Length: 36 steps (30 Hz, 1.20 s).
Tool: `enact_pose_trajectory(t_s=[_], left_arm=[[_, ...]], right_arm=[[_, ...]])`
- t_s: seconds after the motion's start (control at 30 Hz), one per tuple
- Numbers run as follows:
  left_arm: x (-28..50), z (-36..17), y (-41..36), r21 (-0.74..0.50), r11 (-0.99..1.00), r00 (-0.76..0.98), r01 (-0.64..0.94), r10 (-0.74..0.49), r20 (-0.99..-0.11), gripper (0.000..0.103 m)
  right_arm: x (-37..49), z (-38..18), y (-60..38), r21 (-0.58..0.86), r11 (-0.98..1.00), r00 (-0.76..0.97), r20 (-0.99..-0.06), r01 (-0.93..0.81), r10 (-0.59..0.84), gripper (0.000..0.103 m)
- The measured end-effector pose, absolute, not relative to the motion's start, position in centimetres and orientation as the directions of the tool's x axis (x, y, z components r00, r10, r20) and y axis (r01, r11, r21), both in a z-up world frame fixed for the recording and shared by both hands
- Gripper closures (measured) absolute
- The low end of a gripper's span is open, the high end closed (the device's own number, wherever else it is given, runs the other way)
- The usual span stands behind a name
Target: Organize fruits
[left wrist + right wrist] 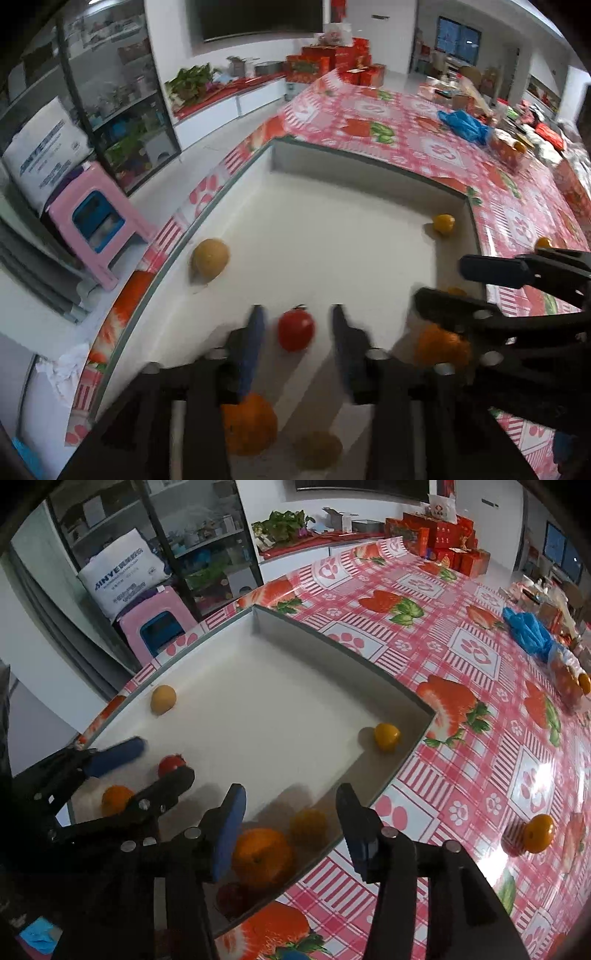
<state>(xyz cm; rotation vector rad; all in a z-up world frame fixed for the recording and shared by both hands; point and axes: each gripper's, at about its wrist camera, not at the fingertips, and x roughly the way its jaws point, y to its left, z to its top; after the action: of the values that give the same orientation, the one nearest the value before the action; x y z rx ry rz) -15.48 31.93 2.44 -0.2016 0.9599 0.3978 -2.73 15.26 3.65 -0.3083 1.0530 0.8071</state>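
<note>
Right wrist: dark fruit (232, 895) half hidden.

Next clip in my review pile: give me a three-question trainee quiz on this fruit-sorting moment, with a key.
1. True or false: the left gripper is shut on the red tomato.
2. Multiple choice: the small yellow fruit in the white tray lies
A. in the middle
B. near a corner
C. under the blue bag
3. Fill in: the orange on the tablecloth lies ____ the tray.

Key:
1. False; the tomato sits between open fingers.
2. B
3. outside
</note>
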Motion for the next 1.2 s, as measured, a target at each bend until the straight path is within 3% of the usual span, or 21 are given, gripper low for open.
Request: enact_pose_trajectory(t_s=[0.07,0.2,0.33,0.43,0.8,1.13,1.2], left_arm=[[-16.0,2.6,32.4,0.005,0.896,0.511,-0.445,0.258,-0.820,0.029],[-16.3,2.8,32.3,0.003,0.898,0.516,-0.440,0.256,-0.817,0.028],[-16.4,3.0,31.8,0.012,0.904,0.516,-0.428,0.255,-0.818,0.028],[-16.5,3.2,31.5,0.008,0.903,0.520,-0.429,0.254,-0.815,0.000],[-16.4,3.5,30.3,0.043,0.916,0.495,-0.399,0.255,-0.831,0.000],[-16.3,3.0,29.5,0.034,0.927,0.454,-0.373,0.214,-0.865,0.000],[-16.3,2.9,29.4,0.049,0.925,0.443,-0.378,0.227,-0.867,0.000]], right_arm=[[-2.7,4.0,15.0,0.148,0.684,0.250,-0.859,-0.714,0.447,0.043],[-3.1,4.8,15.0,0.129,0.682,0.269,-0.854,-0.720,0.445,0.025],[-3.6,5.1,14.9,0.123,0.676,0.271,-0.853,-0.726,0.447,0.023],[-3.8,5.3,14.7,0.123,0.677,0.269,-0.854,-0.726,0.445,0.022],[-3.9,5.9,14.1,0.120,0.686,0.270,-0.860,-0.718,0.433,0.013],[-4.4,6.0,14.2,0.027,0.678,0.312,-0.874,-0.734,0.372,0.008],[-4.5,5.9,14.2,0.015,0.678,0.318,-0.875,-0.735,0.364,0.000]])
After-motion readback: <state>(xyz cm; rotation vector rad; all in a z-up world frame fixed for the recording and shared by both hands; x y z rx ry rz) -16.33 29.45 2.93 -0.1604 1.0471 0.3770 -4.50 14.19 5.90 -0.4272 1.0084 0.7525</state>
